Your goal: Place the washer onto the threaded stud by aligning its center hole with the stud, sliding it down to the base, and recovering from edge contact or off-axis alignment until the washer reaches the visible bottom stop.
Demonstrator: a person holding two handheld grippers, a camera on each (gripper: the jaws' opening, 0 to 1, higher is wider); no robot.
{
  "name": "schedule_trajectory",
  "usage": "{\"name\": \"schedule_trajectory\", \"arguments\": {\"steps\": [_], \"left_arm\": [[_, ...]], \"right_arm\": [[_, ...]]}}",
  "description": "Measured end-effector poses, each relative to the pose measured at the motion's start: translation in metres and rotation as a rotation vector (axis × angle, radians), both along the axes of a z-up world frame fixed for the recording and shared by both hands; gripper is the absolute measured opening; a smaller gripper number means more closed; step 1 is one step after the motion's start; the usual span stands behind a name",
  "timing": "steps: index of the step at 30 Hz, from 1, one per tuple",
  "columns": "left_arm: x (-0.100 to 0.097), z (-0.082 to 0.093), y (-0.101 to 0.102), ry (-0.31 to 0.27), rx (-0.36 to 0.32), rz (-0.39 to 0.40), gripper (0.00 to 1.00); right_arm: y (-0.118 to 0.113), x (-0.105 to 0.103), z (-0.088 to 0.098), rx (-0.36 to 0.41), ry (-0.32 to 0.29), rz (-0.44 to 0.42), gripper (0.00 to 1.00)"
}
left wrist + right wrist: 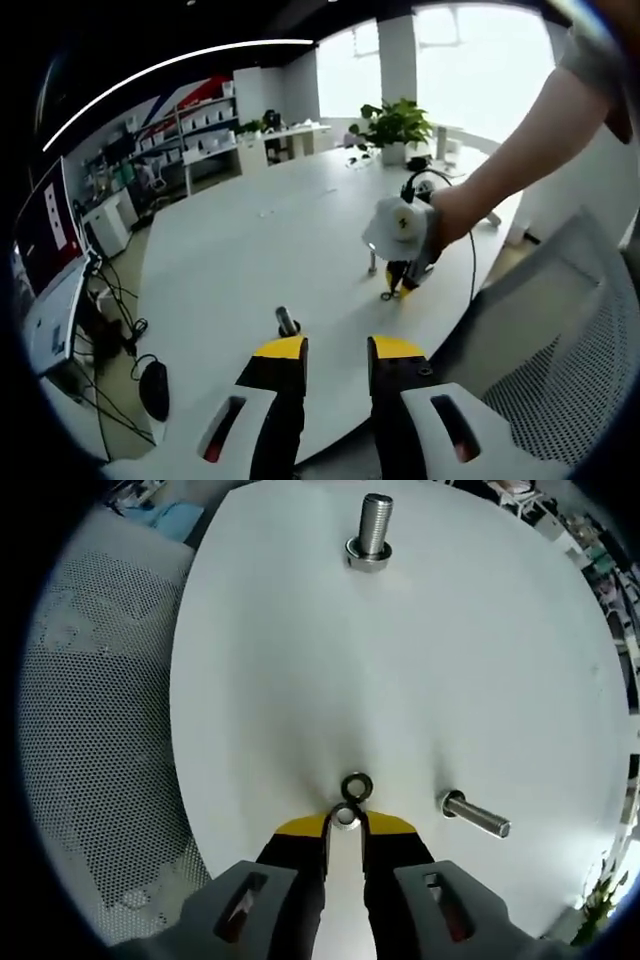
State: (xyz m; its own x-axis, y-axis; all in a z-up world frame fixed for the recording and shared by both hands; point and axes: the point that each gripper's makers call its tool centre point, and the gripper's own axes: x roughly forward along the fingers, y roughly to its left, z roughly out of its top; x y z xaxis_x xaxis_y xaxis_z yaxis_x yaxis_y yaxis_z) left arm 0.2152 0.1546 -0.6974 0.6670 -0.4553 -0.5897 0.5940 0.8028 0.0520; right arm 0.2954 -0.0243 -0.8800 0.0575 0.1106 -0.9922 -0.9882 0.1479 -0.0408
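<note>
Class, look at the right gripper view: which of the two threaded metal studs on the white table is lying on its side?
The slimmer silver threaded stud right of the right gripper lies flat. The thicker threaded stud at the table's far end stands upright in its nut.

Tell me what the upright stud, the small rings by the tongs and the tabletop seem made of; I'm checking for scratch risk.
Upright threaded silver stud: looks like bright steel, shiny with cut threads, standing in a hex base. Small dark ring lying on the table: metal by its glint, probably steel. Pale ring at the right tongs' tips: likely a zinc-bright washer. White tabletop: smooth matte laminate or painted board, uncertain.
</note>
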Motion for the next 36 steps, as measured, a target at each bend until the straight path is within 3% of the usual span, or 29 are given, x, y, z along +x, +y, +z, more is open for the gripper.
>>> {"name": "schedule_trajectory", "arguments": {"steps": [2,5,7,11,13,20,28,36], "left_arm": [[0.000,-0.001,0.000,0.000,0.010,-0.005,0.22],[-0.001,-0.002,-0.001,0.003,0.015,-0.010,0.22],[-0.001,-0.002,0.000,0.006,0.014,-0.006,0.22],[0.000,-0.003,0.001,0.007,0.012,-0.002,0.22],[0.000,-0.003,0.001,0.009,0.013,-0.001,0.22],[0.000,-0.002,0.000,0.008,0.010,-0.004,0.22],[0.000,-0.003,0.001,0.010,0.014,-0.002,0.22],[-0.001,-0.003,0.002,0.004,0.027,0.001,0.22]], "right_arm": [[0.002,0.000,0.000,0.045,0.014,-0.056,0.14],[0.003,0.003,0.002,0.152,0.076,-0.209,0.14],[0.002,0.004,0.003,0.193,0.088,-0.229,0.13],[-0.005,0.004,0.004,0.202,0.085,-0.255,0.13],[-0.008,0.003,0.005,0.227,0.104,-0.314,0.13],[-0.021,0.017,0.017,0.314,0.077,-0.425,0.13],[-0.029,0.030,0.039,0.346,0.040,-0.444,0.13],[-0.025,0.054,0.063,0.370,-0.035,-0.397,0.13]]}}
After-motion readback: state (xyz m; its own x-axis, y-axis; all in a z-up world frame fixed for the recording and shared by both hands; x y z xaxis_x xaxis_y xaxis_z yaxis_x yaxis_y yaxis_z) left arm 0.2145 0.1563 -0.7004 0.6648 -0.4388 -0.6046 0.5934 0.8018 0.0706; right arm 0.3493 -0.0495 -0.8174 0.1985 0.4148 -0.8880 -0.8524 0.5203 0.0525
